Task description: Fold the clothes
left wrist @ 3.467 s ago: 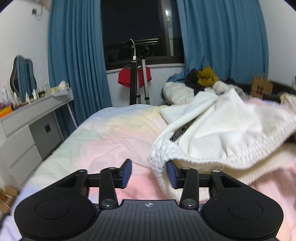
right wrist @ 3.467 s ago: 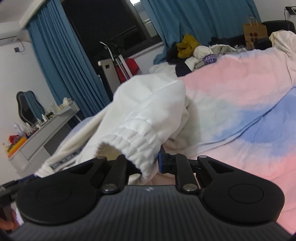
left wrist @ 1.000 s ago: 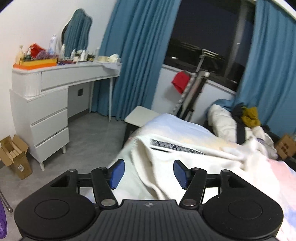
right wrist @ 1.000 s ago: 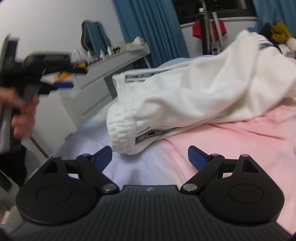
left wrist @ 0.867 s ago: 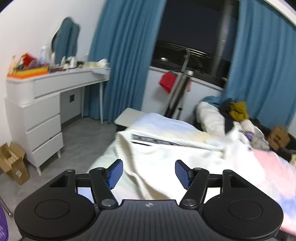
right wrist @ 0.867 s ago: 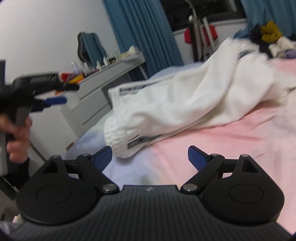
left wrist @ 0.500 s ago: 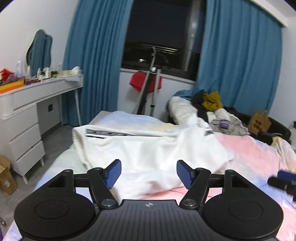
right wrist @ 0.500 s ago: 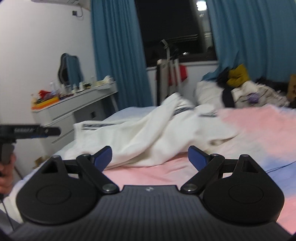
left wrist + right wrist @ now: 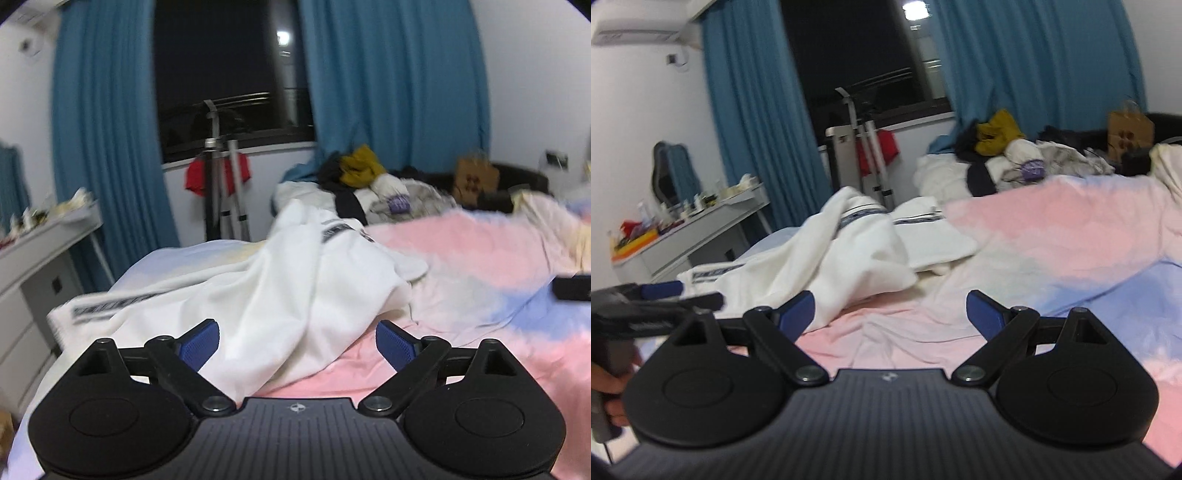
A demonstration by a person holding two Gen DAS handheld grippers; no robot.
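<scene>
Bed (image 9: 480,258) under a pink, blue and pale bedspread, taken as landmark. White garment (image 9: 295,295) with dark printed bands lying crumpled on the bed's near left part, one banded edge toward the left edge of the bed. Heap of mixed clothes (image 9: 1015,155) at the far end of the bed, below the blue curtains (image 9: 388,74). Left gripper (image 9: 297,341) low over the bed, jaws just opened wide, garment in line between them, untouched. Right gripper (image 9: 890,308) over the bedspread, spread wide, holding nothing.

White garment (image 9: 288,295) with dark stripes, pink-blue bedsheet (image 9: 480,258), teal curtains (image 9: 388,74)
</scene>
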